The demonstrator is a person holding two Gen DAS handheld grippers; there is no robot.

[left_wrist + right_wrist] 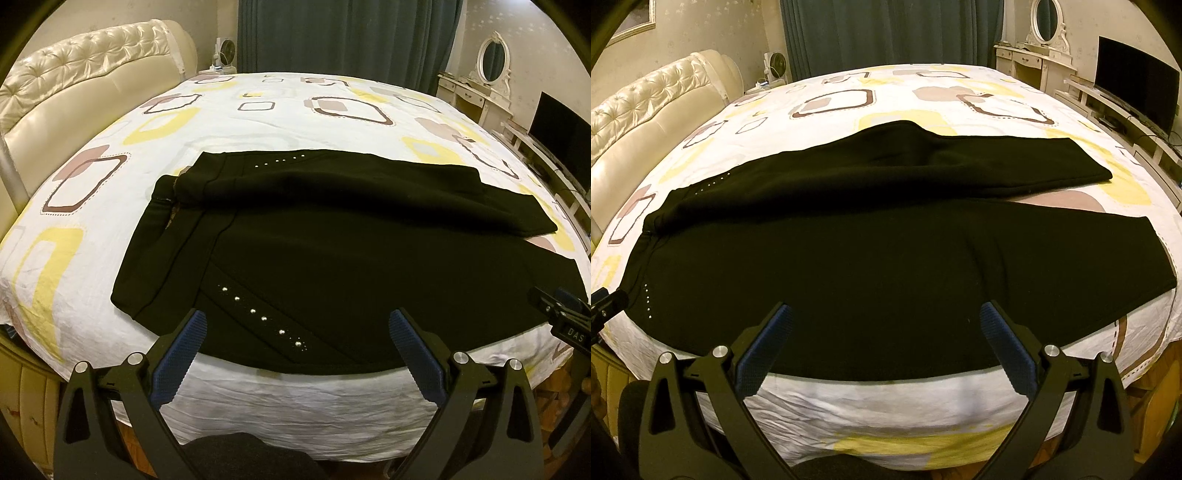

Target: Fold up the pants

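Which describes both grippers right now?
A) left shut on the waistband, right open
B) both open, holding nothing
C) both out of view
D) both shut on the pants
B: the left gripper and right gripper both have their jaws spread wide at the near edge of the black pants, with no fabric clamped between them.

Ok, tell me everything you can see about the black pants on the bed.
The black pants look like thick, soft, matte fabric. They lie flat across the patterned bedsheet, near its front edge, waistband to the left and legs running right. The far leg lies slightly apart from the near one at the hems, showing sheet between. Rows of small silvery studs mark the hip areas. Both grippers hover open before the pants, not touching them.
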